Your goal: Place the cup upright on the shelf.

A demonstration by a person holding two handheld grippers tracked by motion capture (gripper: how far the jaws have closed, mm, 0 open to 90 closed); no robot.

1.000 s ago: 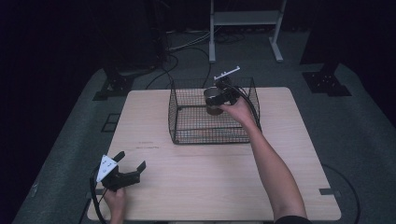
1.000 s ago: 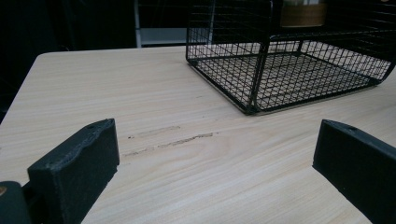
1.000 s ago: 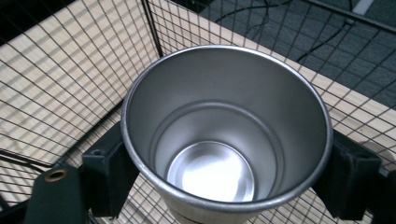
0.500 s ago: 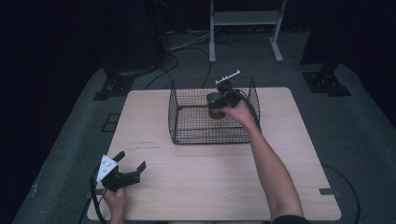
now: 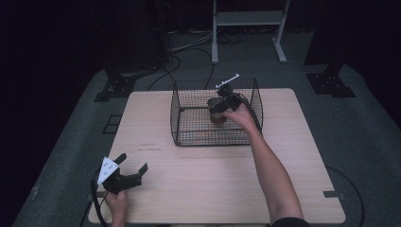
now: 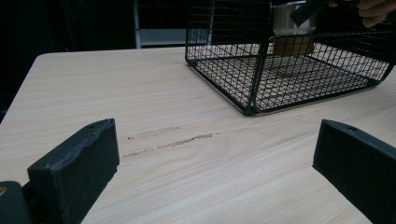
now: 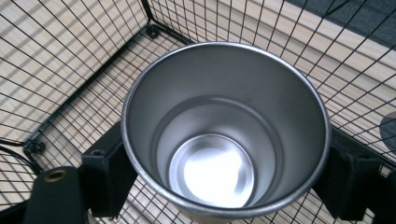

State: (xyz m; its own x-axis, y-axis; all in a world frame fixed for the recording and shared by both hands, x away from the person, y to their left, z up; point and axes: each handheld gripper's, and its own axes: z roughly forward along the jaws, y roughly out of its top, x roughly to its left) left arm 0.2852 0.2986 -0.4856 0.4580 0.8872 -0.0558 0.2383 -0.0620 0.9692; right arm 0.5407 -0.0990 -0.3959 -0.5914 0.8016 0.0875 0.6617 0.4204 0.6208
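1. Lowering steel cup (image 7: 224, 135), clamped in right gripper (image 5: 222, 101), upright inside wire basket (image 5: 184, 111), near its far right corner.
2. Set flat on the mesh before releasing.
3. Left gripper (image 5: 126, 171) wide, idle at table's (image 5: 208, 184) near left corner.

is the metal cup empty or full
Empty: the right gripper view looks straight down into the metal cup and its bare shiny bottom shows.

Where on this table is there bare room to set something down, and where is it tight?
Bare table runs across the near half, between the left gripper and the person's right forearm, and along the left edge beside the wire basket. It is crowded inside the basket's right end, where the right gripper holds the metal cup.
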